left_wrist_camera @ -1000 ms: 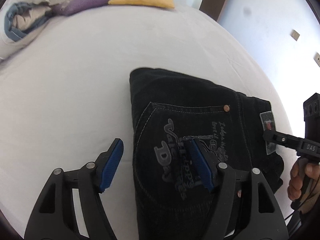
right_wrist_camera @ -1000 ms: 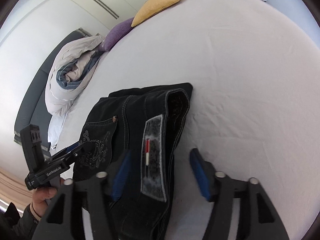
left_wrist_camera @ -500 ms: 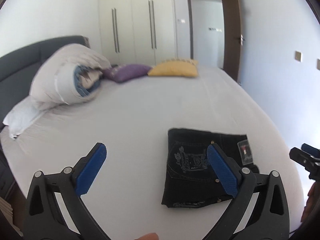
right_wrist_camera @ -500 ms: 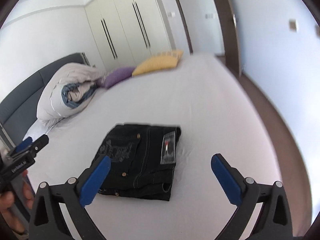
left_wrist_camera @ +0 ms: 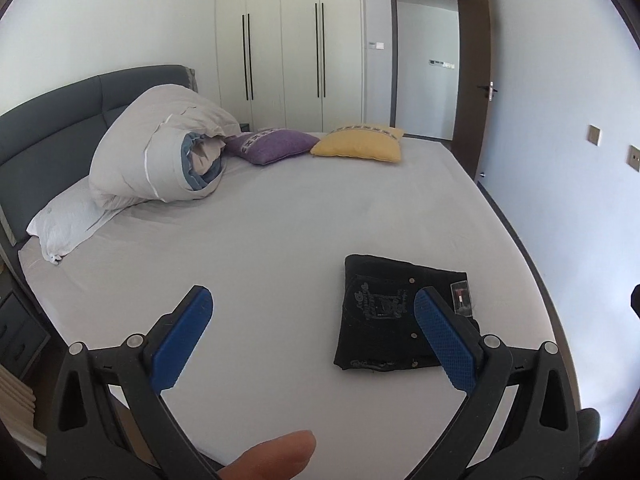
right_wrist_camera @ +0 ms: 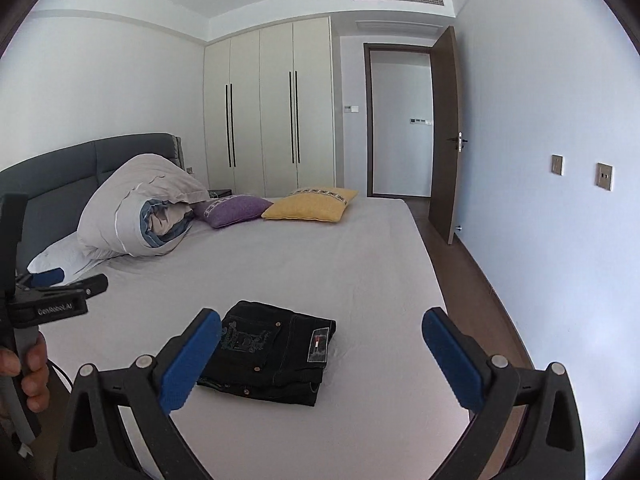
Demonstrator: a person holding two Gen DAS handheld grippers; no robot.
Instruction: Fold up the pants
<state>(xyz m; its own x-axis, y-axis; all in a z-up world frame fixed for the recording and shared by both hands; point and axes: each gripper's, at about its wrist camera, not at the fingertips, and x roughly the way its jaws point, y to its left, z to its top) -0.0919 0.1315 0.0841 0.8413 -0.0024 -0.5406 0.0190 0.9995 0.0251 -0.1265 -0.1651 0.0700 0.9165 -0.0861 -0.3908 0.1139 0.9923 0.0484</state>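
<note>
Black jeans (left_wrist_camera: pixel 394 314) lie folded into a compact rectangle near the front right of the bed, back pocket and label up. They also show in the right wrist view (right_wrist_camera: pixel 272 350). My left gripper (left_wrist_camera: pixel 314 338) is open and empty, held well back above the bed's near edge. My right gripper (right_wrist_camera: pixel 322 354) is open and empty, also pulled back from the jeans. The left gripper shows from the side in the right wrist view (right_wrist_camera: pixel 60 292), held in a hand.
A white sheet covers the bed (left_wrist_camera: pixel 280 216). A rolled duvet (left_wrist_camera: pixel 160 160), a white pillow (left_wrist_camera: pixel 64 224), a purple cushion (left_wrist_camera: pixel 276 145) and a yellow cushion (left_wrist_camera: pixel 360 145) lie at the head. Wardrobes (right_wrist_camera: pixel 276 112) and an open door (right_wrist_camera: pixel 444 132) stand behind.
Both grippers have pulled up and back from the folded jeans, from close over them to a wide room view. The jaws have opened wider. The jeans stay put.
</note>
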